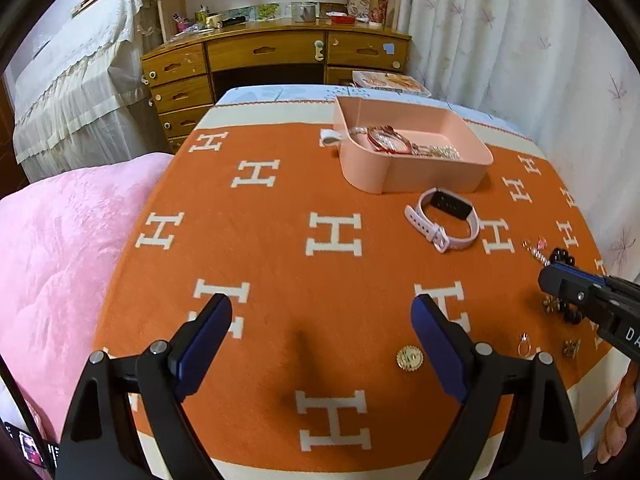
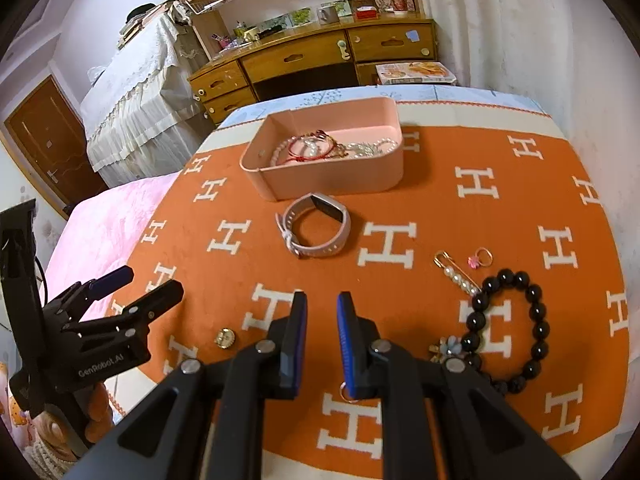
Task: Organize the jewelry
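A pink tray (image 1: 420, 176) (image 2: 320, 180) on the orange H-pattern blanket (image 1: 280, 280) holds several bracelets and chains (image 1: 400, 146) (image 2: 320, 146). A pale pink watch (image 1: 442, 216) (image 2: 316, 226) lies just in front of it. A gold round brooch (image 1: 409, 358) (image 2: 225, 337), a black bead bracelet (image 2: 508, 320), a pearl pin (image 2: 456, 270), a small pink ring (image 2: 480, 258), a ring (image 1: 524, 344) (image 2: 347, 394) and other small pieces lie loose. My left gripper (image 1: 322, 316) (image 2: 132, 286) is open and empty. My right gripper (image 2: 322, 316) (image 1: 560, 280) has its jaws a narrow gap apart, empty, above the ring.
A pink quilt (image 1: 60, 260) lies left of the blanket. A wooden desk with drawers (image 1: 272, 56) (image 2: 312, 56) stands behind the bed, a white curtain (image 1: 520, 60) at right, a cloth-covered stand (image 1: 72, 88) at left. A box (image 1: 388, 80) rests at the bed's far edge.
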A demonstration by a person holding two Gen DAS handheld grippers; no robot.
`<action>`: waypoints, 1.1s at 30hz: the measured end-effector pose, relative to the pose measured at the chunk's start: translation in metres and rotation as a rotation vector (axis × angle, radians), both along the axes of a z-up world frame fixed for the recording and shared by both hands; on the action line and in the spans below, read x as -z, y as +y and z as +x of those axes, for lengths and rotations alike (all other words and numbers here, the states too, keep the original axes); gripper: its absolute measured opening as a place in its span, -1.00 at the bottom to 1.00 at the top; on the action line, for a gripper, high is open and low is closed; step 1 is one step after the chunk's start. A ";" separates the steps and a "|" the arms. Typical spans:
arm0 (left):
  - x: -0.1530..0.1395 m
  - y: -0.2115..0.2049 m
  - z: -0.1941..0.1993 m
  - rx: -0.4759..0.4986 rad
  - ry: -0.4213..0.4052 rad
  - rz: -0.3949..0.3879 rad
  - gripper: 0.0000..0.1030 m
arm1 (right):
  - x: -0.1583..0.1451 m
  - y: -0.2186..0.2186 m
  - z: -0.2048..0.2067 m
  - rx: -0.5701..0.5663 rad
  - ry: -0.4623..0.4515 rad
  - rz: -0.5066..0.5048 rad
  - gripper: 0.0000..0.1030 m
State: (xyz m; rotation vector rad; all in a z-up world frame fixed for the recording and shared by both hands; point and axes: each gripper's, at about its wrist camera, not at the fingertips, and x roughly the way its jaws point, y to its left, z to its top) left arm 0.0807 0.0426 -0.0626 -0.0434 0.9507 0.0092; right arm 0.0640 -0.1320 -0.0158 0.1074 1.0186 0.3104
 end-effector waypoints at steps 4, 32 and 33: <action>0.005 -0.008 -0.002 0.027 0.005 0.009 0.74 | 0.006 -0.005 -0.002 0.012 0.010 0.002 -0.70; 0.031 -0.024 0.019 0.119 0.100 -0.124 0.73 | 0.033 -0.032 -0.007 0.064 0.036 -0.012 -0.70; 0.030 -0.026 0.027 0.119 0.104 -0.145 0.70 | 0.033 -0.034 -0.007 0.070 0.034 -0.011 -0.70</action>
